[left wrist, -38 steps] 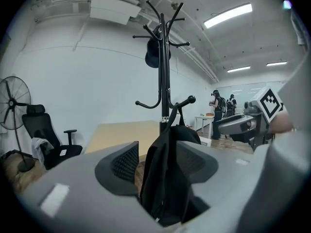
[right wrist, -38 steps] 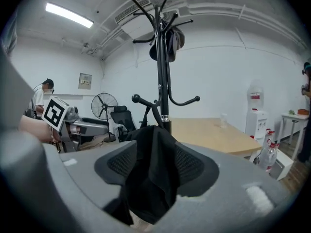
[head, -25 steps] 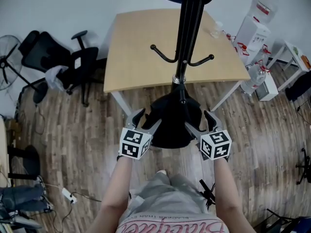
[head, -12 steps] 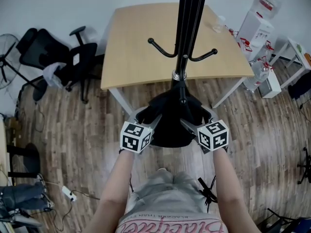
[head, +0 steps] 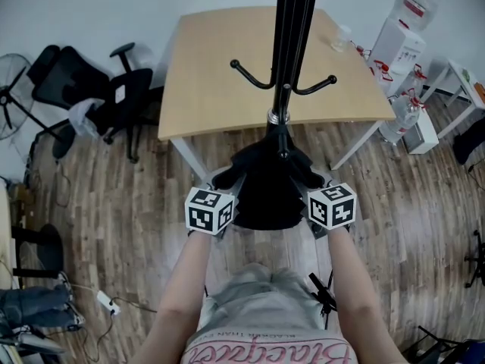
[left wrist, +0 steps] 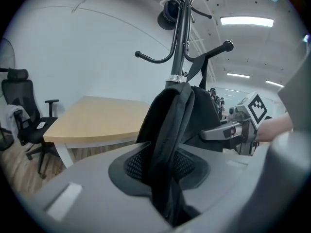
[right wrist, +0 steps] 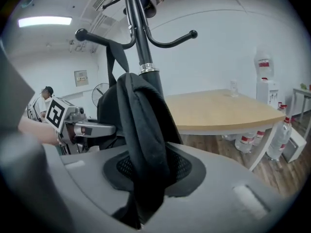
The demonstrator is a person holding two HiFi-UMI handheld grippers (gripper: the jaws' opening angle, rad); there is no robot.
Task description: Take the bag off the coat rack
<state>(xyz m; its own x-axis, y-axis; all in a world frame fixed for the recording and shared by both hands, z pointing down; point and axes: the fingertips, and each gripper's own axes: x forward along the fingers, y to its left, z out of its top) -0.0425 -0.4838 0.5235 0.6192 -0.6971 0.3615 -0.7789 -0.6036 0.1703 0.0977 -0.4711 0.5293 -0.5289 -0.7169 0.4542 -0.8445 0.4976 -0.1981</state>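
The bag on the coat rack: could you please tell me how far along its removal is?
Done: the left gripper and right gripper flank the bag. In hand: both sets of jaws are closing on its fabric. To do: its strap hangs on a hook of the coat rack, so lifting it off remains.

The bag (head: 265, 196) is matt black cloth. The rack (head: 291, 44) is glossy black metal with a shiny collar (head: 275, 117). The counter (head: 212, 82) is smooth pale wood; the floor (head: 114, 211) grained planks.

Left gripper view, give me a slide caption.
Left claw closing on the black backpack hanging from the coat rack.
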